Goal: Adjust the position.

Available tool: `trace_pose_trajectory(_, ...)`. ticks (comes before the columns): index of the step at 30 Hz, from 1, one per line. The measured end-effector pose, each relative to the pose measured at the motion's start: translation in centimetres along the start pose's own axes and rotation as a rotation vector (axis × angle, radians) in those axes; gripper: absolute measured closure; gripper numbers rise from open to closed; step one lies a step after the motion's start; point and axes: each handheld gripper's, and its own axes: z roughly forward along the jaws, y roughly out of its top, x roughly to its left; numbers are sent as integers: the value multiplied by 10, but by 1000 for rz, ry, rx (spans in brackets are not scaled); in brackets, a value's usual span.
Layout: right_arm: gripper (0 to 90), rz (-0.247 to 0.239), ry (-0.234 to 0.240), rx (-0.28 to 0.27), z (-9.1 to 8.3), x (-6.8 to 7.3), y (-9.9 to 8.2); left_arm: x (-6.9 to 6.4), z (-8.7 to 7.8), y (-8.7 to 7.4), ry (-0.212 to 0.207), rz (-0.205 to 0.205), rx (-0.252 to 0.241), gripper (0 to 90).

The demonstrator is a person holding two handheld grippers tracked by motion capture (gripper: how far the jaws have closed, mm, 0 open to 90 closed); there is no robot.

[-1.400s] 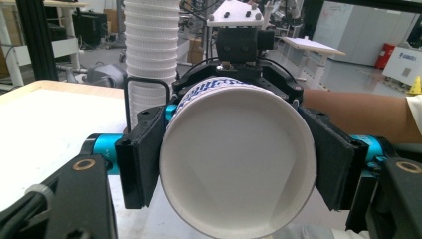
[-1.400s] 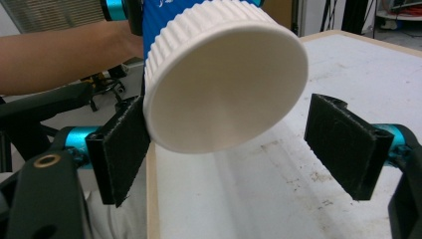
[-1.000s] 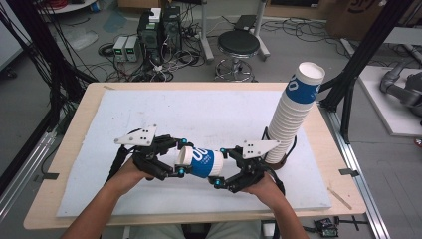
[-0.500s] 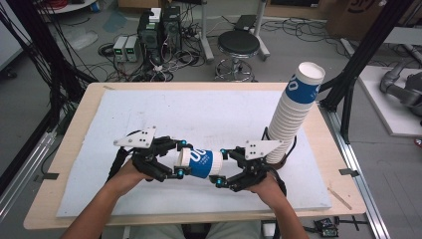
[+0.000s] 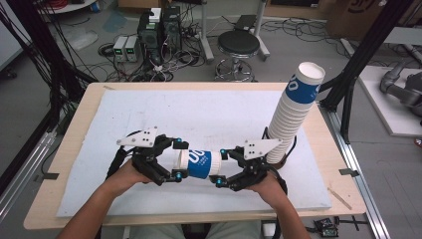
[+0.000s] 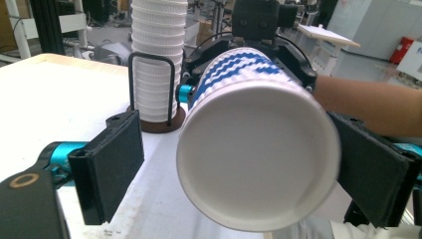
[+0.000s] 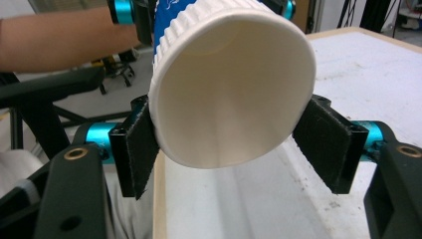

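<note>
Right claw [image 5: 223, 175] of mine has just been closing on the empty blue-and-white paper cup [image 5: 200, 164] above the tabletop [image 5: 209, 112]; left claw [image 5: 175, 159] has just opened around it. Lettering unreadable.

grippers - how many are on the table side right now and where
2. The left gripper is at the paper cup's closed base, its jaws just opened and apart from it. The right gripper is at the cup's open rim, jaws closing against it.

Paper cup [image 6: 259, 154] bottom between open fingers [image 6: 107, 167], perhaps touching one, cup stack [image 6: 157, 59] behind
</note>
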Motion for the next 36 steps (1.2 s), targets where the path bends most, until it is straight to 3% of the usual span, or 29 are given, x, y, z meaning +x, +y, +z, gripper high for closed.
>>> trace_pose_trajectory(6,290,-9,-29,63,-5,1,7,-3,-10,9,38,26,34,110)
trace_pose_trajectory(8,290,-46,-46,84,-5,-1,11,-3,-12,10,41,25,41,111)
trace_pose_trajectory(13,290,-85,-80,154,-7,1,24,-5,-16,18,67,47,81,111)
trace_pose_trajectory(18,290,-137,-112,234,-5,2,37,-6,-15,23,65,60,126,113)
trace_pose_trajectory(26,290,-189,-121,357,3,6,56,-6,-10,31,56,72,213,115)
trace_pose_trajectory(36,290,-241,-121,460,17,11,68,-5,3,38,31,105,343,145)
